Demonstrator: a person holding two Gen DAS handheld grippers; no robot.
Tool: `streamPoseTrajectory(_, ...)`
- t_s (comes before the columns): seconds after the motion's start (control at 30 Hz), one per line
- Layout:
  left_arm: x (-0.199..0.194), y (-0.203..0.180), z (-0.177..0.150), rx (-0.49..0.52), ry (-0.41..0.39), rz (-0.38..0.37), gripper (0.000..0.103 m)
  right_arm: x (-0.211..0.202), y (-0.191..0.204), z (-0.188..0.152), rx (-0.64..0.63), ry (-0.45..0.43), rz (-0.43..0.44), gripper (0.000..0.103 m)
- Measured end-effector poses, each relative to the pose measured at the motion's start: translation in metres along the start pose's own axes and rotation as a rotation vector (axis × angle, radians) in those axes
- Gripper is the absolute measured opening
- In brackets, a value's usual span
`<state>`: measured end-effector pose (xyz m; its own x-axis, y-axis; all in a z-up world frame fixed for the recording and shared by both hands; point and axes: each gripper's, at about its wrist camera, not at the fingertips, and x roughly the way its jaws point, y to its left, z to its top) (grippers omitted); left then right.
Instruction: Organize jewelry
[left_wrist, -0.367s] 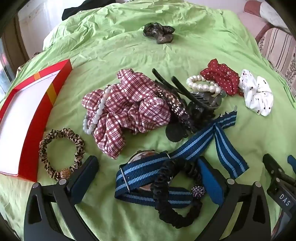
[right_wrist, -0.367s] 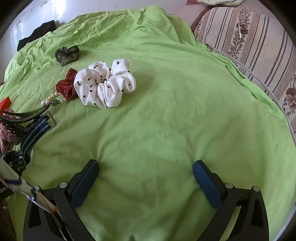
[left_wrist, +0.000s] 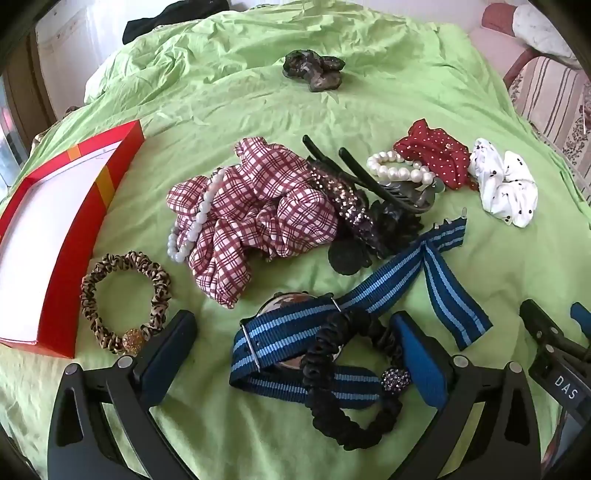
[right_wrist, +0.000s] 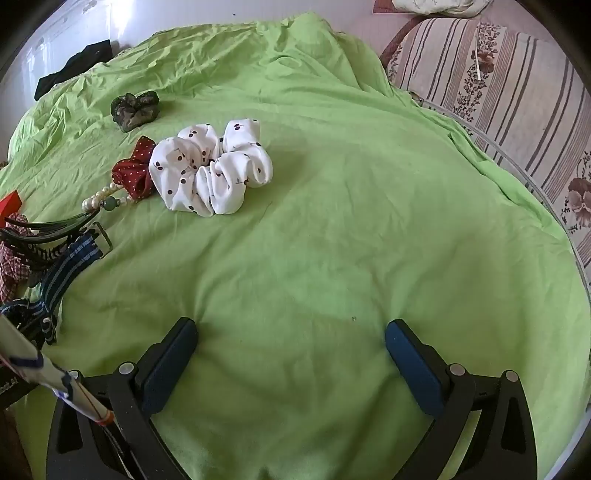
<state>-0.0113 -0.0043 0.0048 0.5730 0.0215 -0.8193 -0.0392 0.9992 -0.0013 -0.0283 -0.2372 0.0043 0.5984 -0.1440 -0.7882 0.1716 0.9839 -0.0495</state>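
Observation:
My left gripper (left_wrist: 295, 354) is open and low over the green sheet. Between its fingers lie a watch with a blue striped strap (left_wrist: 295, 339) and a black hair tie with a bead (left_wrist: 354, 406). A leopard hair tie (left_wrist: 123, 299) lies beside the left finger. Beyond are a red plaid scrunchie (left_wrist: 255, 218) with a white bead bracelet (left_wrist: 195, 221), dark hair clips (left_wrist: 369, 199), a pearl bracelet (left_wrist: 399, 168), a red dotted scrunchie (left_wrist: 436, 155) and a white cherry scrunchie (left_wrist: 506, 184). My right gripper (right_wrist: 291, 365) is open and empty over bare sheet; the white scrunchie (right_wrist: 210, 173) lies ahead to its left.
An open red box with a white inside (left_wrist: 48, 236) lies at the left. A dark green scrunchie (left_wrist: 314, 70) sits far back, also in the right wrist view (right_wrist: 135, 109). A striped sofa (right_wrist: 509, 110) borders the bed on the right. My right gripper shows at the edge of the left wrist view (left_wrist: 554, 343).

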Motion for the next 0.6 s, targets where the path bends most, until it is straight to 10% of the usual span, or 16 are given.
streamPoseTrajectory(0.6, -0.012, -0.003, -0.012, 0.04, -0.021, 0.009, 0.103, -0.003, 0.0, 0.001, 0.002, -0.007, 0.017, 0.103)
